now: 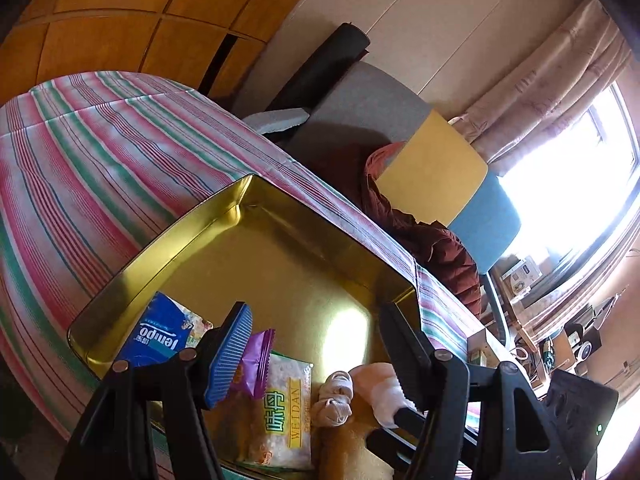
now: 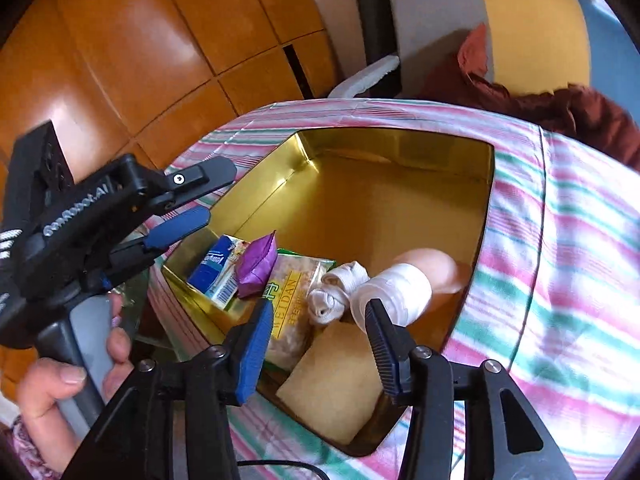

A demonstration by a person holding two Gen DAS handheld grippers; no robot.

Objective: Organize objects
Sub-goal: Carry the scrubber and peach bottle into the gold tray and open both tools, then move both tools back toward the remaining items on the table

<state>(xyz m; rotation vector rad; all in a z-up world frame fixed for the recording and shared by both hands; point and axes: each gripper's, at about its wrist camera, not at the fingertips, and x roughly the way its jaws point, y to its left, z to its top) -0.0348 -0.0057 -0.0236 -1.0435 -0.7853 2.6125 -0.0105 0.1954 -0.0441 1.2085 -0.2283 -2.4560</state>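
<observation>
A gold tin box (image 1: 192, 232) (image 2: 400, 148) sits open on a striped cloth. Inside lie a blue Tempo tissue pack (image 1: 158, 338) (image 2: 214, 266), a purple snack packet (image 1: 256, 362) (image 2: 258, 264), a green-and-white WEIDAN snack bag (image 1: 286, 404) (image 2: 290, 300), a beige rolled sock (image 1: 334, 398) (image 2: 334, 292), a pink-and-white rolled sock (image 1: 378, 388) (image 2: 400, 288) and a pale yellow sponge-like block (image 2: 336, 380). My left gripper (image 1: 316, 352) is open above the tin's near end; it also shows in the right wrist view (image 2: 200, 196). My right gripper (image 2: 316, 344) is open and empty over the tin's near corner.
The striped cloth (image 1: 100, 160) (image 2: 560, 240) covers the table. A chair with grey, yellow and blue cushions (image 1: 436, 160) and dark red clothing (image 1: 432, 240) stands beyond the table. Wooden cabinets (image 1: 140, 12) line the back. A bright window (image 1: 580, 152) is at right.
</observation>
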